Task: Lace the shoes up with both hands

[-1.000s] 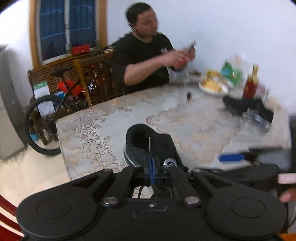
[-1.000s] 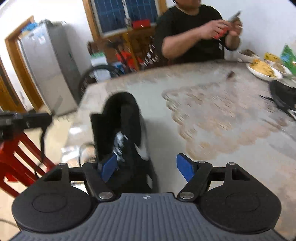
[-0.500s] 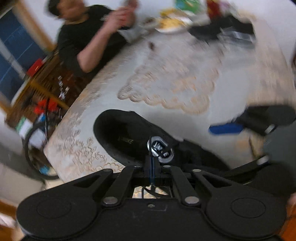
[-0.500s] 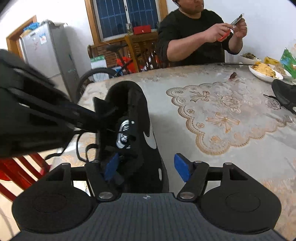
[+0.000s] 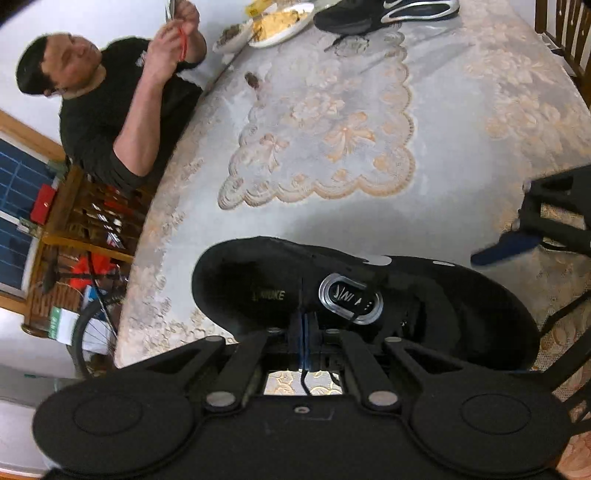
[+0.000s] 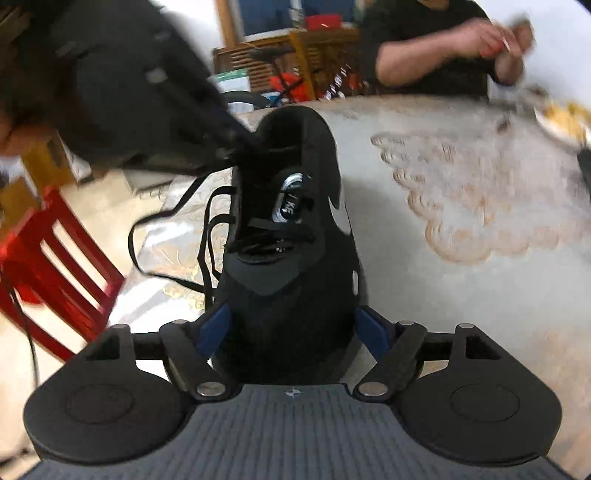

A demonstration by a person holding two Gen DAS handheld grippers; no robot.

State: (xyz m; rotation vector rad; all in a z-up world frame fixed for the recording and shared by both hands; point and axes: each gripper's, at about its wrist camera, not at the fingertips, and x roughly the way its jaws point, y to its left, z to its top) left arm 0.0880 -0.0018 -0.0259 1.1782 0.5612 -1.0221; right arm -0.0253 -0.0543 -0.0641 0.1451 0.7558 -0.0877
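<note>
A black sneaker point(image 5: 369, 295) lies on the table with its opening toward the far edge. My left gripper point(image 5: 303, 321) is shut on a thin black lace point(image 5: 302, 295) just above the shoe's collar. In the right wrist view the same sneaker point(image 6: 295, 258) points its toe at me. My right gripper point(image 6: 291, 328) is open, its blue pads point(image 6: 212, 328) on either side of the toe. Loose lace loops point(image 6: 207, 236) hang off the shoe's left side. The left gripper point(image 6: 229, 147) shows as a blurred black shape at the upper eyelets.
A second black sneaker point(image 5: 384, 11) and plates of food point(image 5: 280, 22) sit at the far end of the patterned tablecloth point(image 5: 332, 129). A person point(image 5: 110, 110) sits at the table. A red chair point(image 6: 55, 258) stands left, a wooden chair point(image 5: 565, 37) right.
My left gripper swung up over the shoe, still shut on the lace, and now looks down on it. My right gripper moved forward so the toe sits between its open fingers.
</note>
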